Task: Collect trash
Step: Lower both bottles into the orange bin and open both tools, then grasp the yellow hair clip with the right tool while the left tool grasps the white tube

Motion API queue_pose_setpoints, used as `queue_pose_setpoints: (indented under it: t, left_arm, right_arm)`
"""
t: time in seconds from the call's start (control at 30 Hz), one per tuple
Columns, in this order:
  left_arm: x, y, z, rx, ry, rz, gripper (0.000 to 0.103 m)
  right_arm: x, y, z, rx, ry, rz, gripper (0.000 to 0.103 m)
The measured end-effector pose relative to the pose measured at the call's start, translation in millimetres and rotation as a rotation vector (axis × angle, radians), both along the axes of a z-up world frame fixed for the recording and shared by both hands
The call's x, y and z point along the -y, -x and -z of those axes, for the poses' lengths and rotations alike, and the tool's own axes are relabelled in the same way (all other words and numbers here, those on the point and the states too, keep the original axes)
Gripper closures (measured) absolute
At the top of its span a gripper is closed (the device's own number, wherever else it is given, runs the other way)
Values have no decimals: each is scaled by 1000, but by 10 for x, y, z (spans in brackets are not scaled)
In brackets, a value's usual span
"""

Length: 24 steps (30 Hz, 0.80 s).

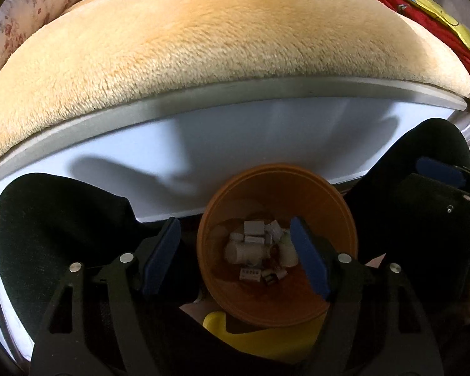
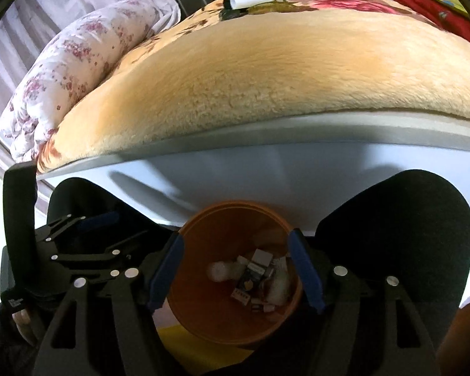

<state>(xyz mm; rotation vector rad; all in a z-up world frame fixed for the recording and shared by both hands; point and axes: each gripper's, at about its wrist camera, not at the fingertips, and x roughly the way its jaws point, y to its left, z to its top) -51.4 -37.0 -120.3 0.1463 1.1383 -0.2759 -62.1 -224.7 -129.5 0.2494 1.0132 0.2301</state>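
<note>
Nearest the left wrist camera, the left gripper [image 1: 238, 253] points steeply down with its blue-padded jaws spread and nothing pinched between them. Directly below its fingertips stands the round orange plastic trash bin [image 1: 277, 300], on the floor against the side of the bed. Inside the bin lies the collected trash [image 1: 257, 252]: small white boxes, a white bottle-like piece and bits of printed wrapper heaped at the bottom. A yellow object [image 1: 266, 343] shows beneath the near edge of the bin.

The right gripper [image 2: 235, 269] hangs over the same bin [image 2: 203, 319], its jaws also spread and empty, and the trash [image 2: 253, 279] is visible between its blue pads.

Beyond the bin rises the pale blue bed side panel [image 1: 235, 144], topped by a fluffy tan plush blanket [image 1: 222, 44]. Farther back lie a rolled white quilt with pink flowers [image 2: 65, 72] and a red cloth [image 2: 435, 9].
</note>
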Motion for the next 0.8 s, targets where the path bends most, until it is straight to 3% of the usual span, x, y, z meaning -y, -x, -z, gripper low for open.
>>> queue_pose_setpoints:
  t: [0.4,0.63,0.73,0.8]
  left_arm:
    - [-40,-62,-63,7,27,-5,32]
    - [-235,-106,-714,154,129,0,31]
    - [-253,-220,-1002,257,122,-1,21]
    - [-221,-349,-1114,296,121,-5,21]
  right_arm:
    - [46,44,-98,23,-8,7,33]
    - [159,-44,-577,89,-3,-48,32]
    - [242,-261,-889,146,0,-80,30]
    - [315,-540,-1111,184,10,-97,29]
